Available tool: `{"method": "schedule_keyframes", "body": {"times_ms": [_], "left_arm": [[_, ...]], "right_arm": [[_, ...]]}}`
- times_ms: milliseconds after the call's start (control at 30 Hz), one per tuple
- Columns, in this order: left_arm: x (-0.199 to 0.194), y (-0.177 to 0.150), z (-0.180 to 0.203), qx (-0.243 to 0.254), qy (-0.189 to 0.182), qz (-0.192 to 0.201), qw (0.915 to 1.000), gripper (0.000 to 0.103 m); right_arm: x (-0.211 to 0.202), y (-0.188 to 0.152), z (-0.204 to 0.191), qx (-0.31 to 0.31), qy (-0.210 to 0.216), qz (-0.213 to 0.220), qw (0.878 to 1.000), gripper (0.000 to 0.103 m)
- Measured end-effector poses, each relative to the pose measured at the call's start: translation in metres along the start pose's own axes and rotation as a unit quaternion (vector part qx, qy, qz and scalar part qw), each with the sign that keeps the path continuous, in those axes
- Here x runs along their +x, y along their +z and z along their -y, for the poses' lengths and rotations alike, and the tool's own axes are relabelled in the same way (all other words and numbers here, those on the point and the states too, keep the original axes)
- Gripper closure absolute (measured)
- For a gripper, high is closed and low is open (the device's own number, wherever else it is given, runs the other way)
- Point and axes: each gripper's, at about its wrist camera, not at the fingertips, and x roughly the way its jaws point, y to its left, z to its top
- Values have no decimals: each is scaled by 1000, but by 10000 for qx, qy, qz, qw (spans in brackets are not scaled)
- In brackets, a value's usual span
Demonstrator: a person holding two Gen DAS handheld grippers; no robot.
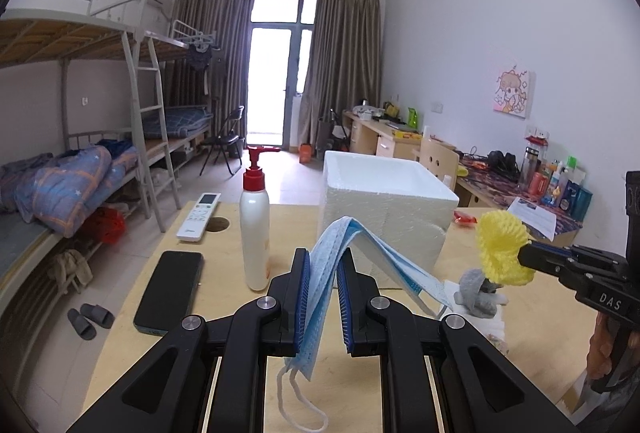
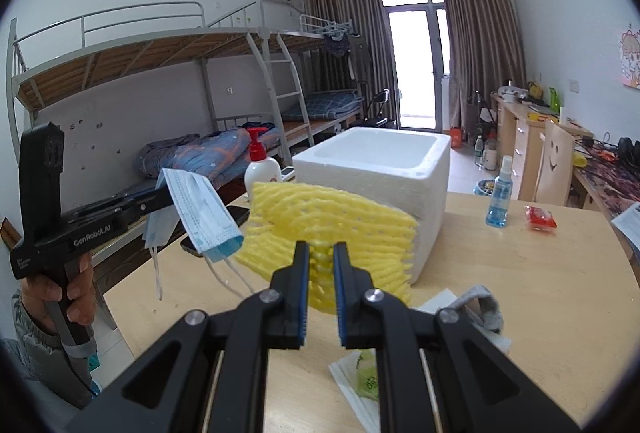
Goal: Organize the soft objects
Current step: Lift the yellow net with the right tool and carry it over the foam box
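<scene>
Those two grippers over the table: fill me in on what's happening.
A person holds a gripper in each hand above the wooden table. The left gripper is shut on a blue face mask, the right gripper on a yellow foam net. Both hang in front of the open white foam box; neither is in it yet.

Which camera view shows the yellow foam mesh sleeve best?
The right wrist view: the yellow foam mesh sleeve spreads broad before the white foam box, its netting clear, pinched in the right tool. The left wrist view shows it small, bunched at the frame's right side.
</scene>
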Motion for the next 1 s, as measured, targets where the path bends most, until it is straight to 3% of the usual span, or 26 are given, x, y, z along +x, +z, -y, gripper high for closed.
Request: {"method": "schedule_keyframes", "body": {"times_ms": [333,1000], "left_arm": [[4,15,10,180,-56,125,9997,88],[55,70,22,403,-233,165,9988,88]], "right_arm": [[8,19,-1,-101,-128,7,9999,89],[34,64,17,-193,-380,-70,9991,89]]}}
